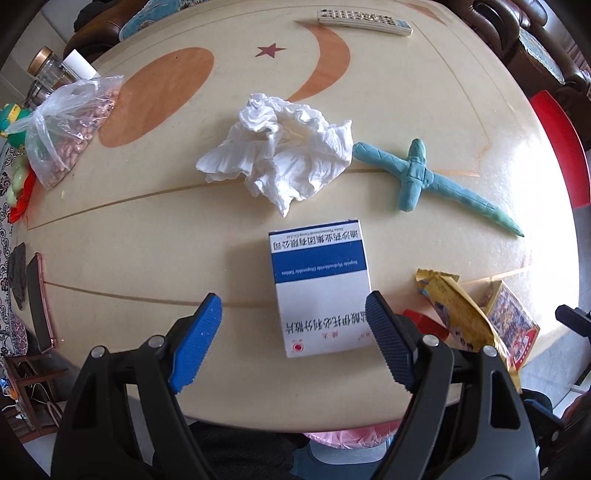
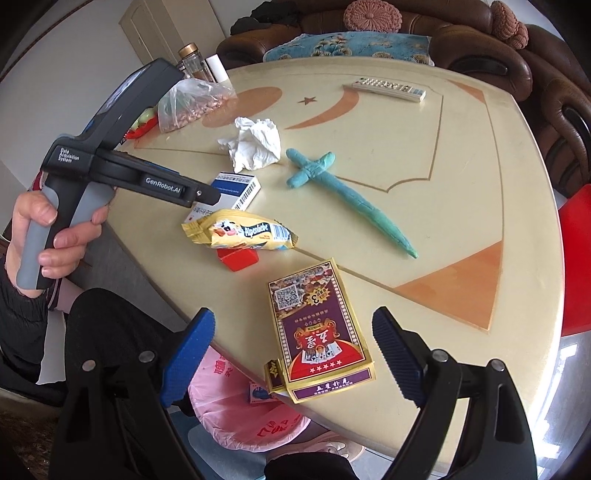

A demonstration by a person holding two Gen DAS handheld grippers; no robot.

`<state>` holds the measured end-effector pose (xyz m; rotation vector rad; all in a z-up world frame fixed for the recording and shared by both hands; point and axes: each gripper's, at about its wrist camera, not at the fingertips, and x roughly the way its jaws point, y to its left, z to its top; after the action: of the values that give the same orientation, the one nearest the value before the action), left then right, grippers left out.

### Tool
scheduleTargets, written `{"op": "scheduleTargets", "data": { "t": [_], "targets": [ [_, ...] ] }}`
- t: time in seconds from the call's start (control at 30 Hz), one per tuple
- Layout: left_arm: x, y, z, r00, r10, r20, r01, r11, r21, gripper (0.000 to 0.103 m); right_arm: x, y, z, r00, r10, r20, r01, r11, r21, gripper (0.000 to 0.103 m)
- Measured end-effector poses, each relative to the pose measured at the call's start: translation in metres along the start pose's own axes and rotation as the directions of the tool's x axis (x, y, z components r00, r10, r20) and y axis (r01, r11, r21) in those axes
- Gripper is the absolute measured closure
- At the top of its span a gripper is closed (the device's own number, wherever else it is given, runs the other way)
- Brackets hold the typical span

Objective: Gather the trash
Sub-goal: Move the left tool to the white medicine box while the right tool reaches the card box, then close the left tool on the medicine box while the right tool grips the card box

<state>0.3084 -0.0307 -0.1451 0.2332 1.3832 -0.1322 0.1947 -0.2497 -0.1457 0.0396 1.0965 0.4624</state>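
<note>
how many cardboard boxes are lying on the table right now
3: a blue-and-white medicine box under the left tongs, a purple-and-gold playing-card box at the near edge, and a small red box partly hidden beneath the yellow snack wrapper. Others may be hidden.

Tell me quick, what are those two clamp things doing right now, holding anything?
Left gripper: open, empty, jaws either side of the medicine box.
Right gripper: open, empty, above the card box.

One crumpled tissue (image 1: 284, 155), one medicine box (image 1: 317, 288), one yellow snack wrapper (image 2: 240, 233), one card box (image 2: 321, 332), one clay sword (image 1: 432, 181), one remote (image 1: 365, 20), one bag of peanuts (image 1: 70, 129), one red block (image 2: 238, 258).
</note>
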Motion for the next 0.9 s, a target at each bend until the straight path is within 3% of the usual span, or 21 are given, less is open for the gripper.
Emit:
{"op": "scheduleTargets", "data": {
  "t": [0.9],
  "targets": [
    [0.033, -0.015, 0.021, 0.997, -0.04, -0.071, 0.039, 0.999, -0.018, 0.025, 0.046, -0.003, 0.0, 0.994, -0.028, -0.102, 0.022, 0.998, -0.054, 0.018]
  ]
}}
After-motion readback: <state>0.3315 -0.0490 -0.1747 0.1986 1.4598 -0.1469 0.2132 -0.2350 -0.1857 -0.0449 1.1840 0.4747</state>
